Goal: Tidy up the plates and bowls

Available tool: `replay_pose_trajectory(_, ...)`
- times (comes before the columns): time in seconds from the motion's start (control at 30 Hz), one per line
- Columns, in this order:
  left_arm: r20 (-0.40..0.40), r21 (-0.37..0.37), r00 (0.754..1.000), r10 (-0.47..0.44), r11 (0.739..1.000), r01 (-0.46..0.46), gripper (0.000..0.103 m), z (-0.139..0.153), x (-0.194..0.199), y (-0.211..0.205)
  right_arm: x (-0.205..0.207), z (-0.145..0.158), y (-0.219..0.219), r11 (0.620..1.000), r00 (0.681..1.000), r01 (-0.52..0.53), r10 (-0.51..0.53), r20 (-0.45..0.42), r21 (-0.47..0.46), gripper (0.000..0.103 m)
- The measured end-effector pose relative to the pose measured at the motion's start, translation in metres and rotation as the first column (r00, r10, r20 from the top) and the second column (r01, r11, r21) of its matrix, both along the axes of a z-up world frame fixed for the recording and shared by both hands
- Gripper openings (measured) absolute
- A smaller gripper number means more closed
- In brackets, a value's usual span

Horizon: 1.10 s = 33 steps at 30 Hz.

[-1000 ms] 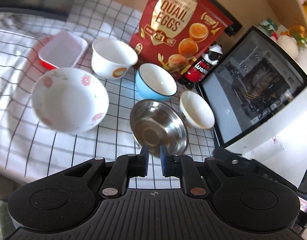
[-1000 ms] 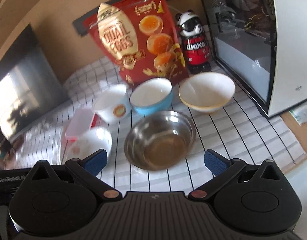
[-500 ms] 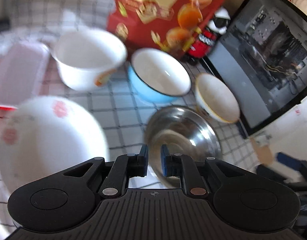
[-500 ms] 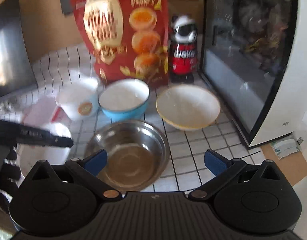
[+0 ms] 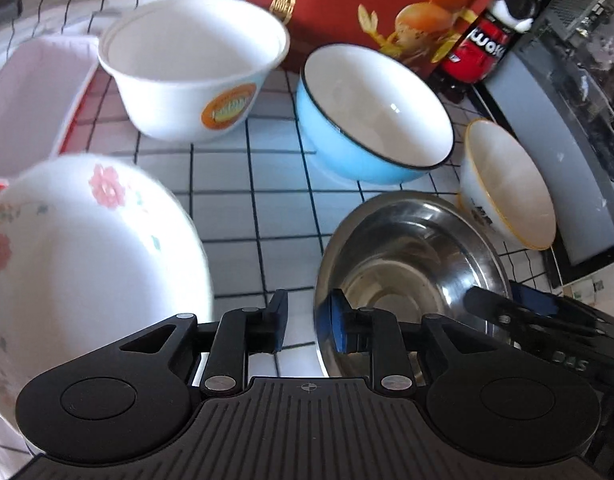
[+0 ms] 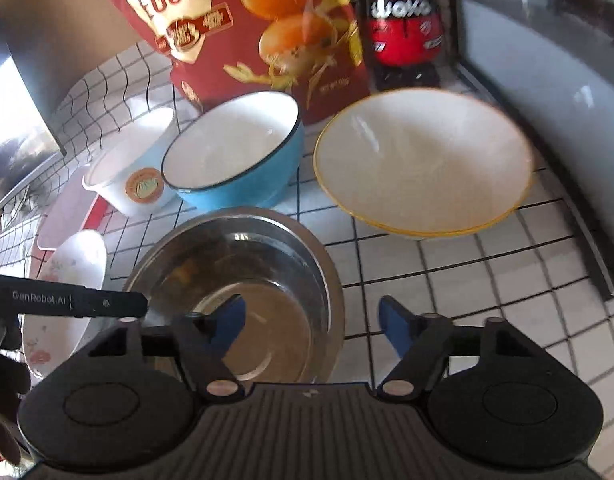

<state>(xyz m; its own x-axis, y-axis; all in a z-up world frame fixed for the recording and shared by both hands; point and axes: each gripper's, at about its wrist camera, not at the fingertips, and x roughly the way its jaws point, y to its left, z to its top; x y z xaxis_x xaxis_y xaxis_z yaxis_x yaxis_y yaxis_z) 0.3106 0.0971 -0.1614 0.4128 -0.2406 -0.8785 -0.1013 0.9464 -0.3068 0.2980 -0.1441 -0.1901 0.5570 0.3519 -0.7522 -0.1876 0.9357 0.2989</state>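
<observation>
Nearest, the left hand-held gripper [image 5: 306,322] straddles the near-left rim of the steel bowl [image 5: 411,280]: one pad outside, one inside, a narrow gap left, so the rim is bracketed but not visibly pinched. The right hand-held gripper [image 6: 311,326] has its jaws well apart, one pad over the basin, the other beyond the right rim, gripping nothing. The steel bowl stands near the front edge of the table [image 6: 467,280], between the floral bowl [image 5: 79,264] at left and the yellow-rimmed bowl [image 6: 423,164] at right. Good practice, as a judgement: seat the rim deep between the pads, close squarely and lift level, because thin polished steel slips easily. Farther back stand the blue bowl [image 6: 235,152] and the white cup-bowl [image 5: 195,68], probable nesting partners.
</observation>
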Motion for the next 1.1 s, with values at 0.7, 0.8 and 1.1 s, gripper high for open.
replay_pose_trajectory(0.7,0.143,-0.138,0.953,0.267,0.959,-0.248,0.034,0.049,-0.078,0.134,-0.002,0.052,0.150,0.951,0.952,-0.305,0.302,0.060,0.049,0.057)
replay_pose_trajectory(0.8,0.115,-0.083,0.937,0.331,0.943,-0.323,0.034,0.035,-0.086,0.166,0.006,0.043,0.200,0.926,0.926,-0.376,0.375,0.041,0.018,0.057)
replay_pose_trajectory(1.1,0.060,-0.058,0.936,0.346,0.938,-0.342,0.033,0.011,-0.086,0.183,0.015,0.010,0.243,0.909,0.910,-0.414,0.412,-0.045,-0.043,0.061)
